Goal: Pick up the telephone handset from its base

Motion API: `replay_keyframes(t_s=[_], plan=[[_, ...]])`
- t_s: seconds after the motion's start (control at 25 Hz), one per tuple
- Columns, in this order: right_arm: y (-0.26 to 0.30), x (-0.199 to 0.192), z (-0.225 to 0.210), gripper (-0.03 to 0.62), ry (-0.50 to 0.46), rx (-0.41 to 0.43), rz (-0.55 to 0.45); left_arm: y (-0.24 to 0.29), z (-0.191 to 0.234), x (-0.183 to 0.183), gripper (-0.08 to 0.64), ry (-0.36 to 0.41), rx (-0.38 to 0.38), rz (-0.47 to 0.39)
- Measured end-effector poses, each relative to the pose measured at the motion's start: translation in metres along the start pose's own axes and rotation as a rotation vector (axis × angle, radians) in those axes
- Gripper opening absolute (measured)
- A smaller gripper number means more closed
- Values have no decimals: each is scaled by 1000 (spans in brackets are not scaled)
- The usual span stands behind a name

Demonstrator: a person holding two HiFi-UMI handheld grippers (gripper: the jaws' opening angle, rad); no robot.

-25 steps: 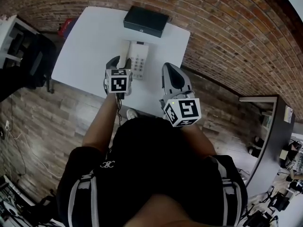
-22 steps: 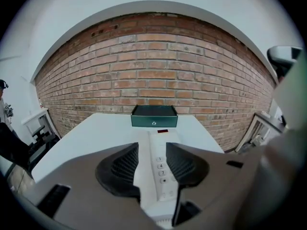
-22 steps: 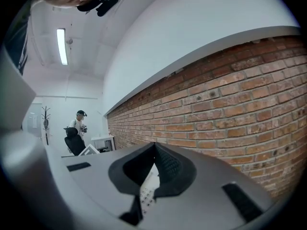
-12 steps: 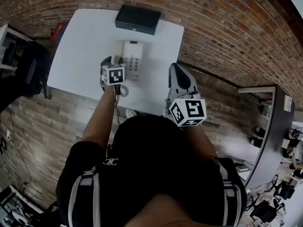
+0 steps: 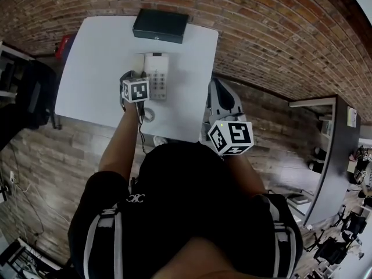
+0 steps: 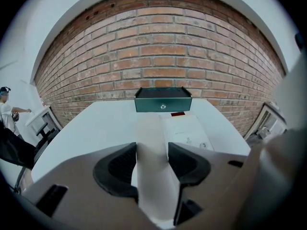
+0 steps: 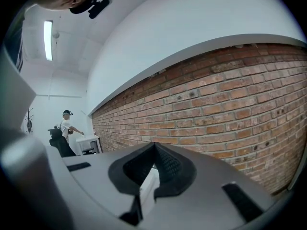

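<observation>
A white telephone base (image 5: pixel 157 74) (image 6: pixel 187 131) with a keypad stands on the white table (image 5: pixel 93 57), and its handset (image 5: pixel 138 63) (image 6: pixel 151 176) lies in the cradle on the base's left side. My left gripper (image 5: pixel 132 76) (image 6: pixel 152 145) points steeply down over the handset. Its jaws are opening, and the handset lies between the two dark pads, which flank it closely. My right gripper (image 5: pixel 214 86) (image 7: pixel 152 150) hangs off the table's right edge, shut and holding nothing.
A black box (image 5: pixel 160 25) (image 6: pixel 163 99) sits at the table's far edge, just behind the phone. The coiled cord (image 5: pixel 149 115) lies near the front edge. A brick wall (image 7: pixel 230 109) runs behind and to the right. A person (image 7: pixel 65 123) stands far off.
My left gripper has moved forward and down, from the phone's near end to over the handset. The right gripper has drifted slightly right, still off the table.
</observation>
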State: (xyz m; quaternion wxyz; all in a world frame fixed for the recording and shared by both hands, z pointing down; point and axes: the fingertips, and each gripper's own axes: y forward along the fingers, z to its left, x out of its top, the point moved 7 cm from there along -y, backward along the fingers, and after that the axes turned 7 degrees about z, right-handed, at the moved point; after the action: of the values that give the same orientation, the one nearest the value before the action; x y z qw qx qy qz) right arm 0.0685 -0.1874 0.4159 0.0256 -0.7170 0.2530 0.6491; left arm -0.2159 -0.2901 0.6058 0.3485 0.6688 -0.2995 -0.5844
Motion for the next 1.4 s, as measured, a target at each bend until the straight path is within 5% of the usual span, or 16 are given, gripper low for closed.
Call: replay_keyframes(t_s=[0.8,1.4], plan=[[-3,-2,2,-2,-12,6,-18,18,7,0,216,-10,-23,62],[19,7,1,-2,2,85,-52,-77,20,11,213,-155,-20,-210]])
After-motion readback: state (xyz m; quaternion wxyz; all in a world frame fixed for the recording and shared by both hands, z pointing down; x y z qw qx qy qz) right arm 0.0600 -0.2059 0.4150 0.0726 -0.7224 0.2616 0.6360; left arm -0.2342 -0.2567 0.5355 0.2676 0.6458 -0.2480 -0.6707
